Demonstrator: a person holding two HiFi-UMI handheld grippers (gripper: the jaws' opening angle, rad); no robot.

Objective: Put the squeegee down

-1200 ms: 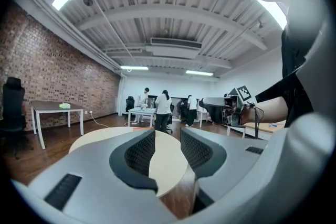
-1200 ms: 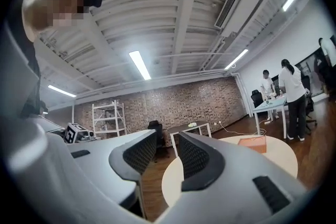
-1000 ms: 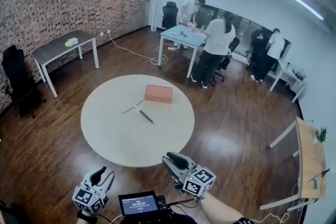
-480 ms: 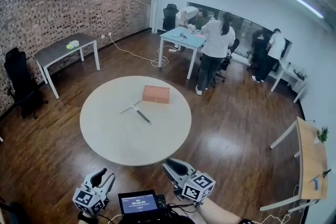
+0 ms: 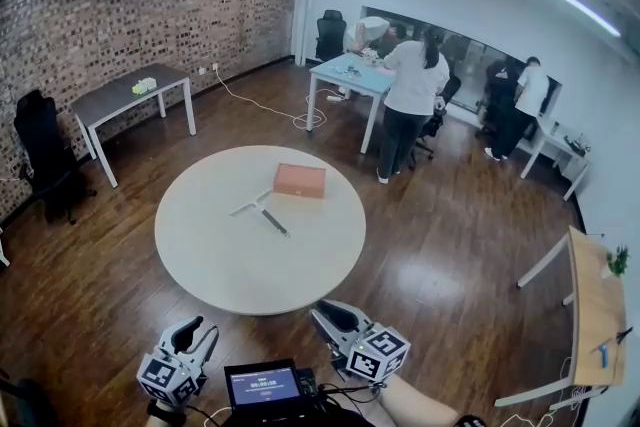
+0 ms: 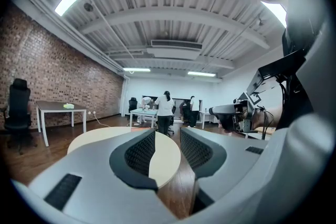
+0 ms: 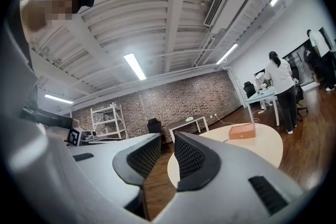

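The squeegee (image 5: 262, 212), a pale T-shaped tool with a dark handle, lies flat on the round white table (image 5: 220, 265) just left of its middle. Neither gripper touches it. My left gripper (image 5: 198, 329) and right gripper (image 5: 328, 311) hang low near my body, short of the table's near edge. In the left gripper view the jaws of my left gripper (image 6: 168, 136) stand slightly apart with only the table (image 6: 94, 136) showing between them. My right gripper (image 7: 168, 141) also shows a narrow empty gap.
An orange box (image 5: 300, 180) rests on the table beyond the squeegee and also shows in the right gripper view as the box (image 7: 242, 132). A small screen (image 5: 263, 385) sits between the grippers. Several people stand at a blue table (image 5: 345, 75) far back. Wood floor surrounds the round table.
My right gripper has sunk a little toward me. The view has shifted slightly, and people at the back table have moved. The squeegee has stayed where it lies.
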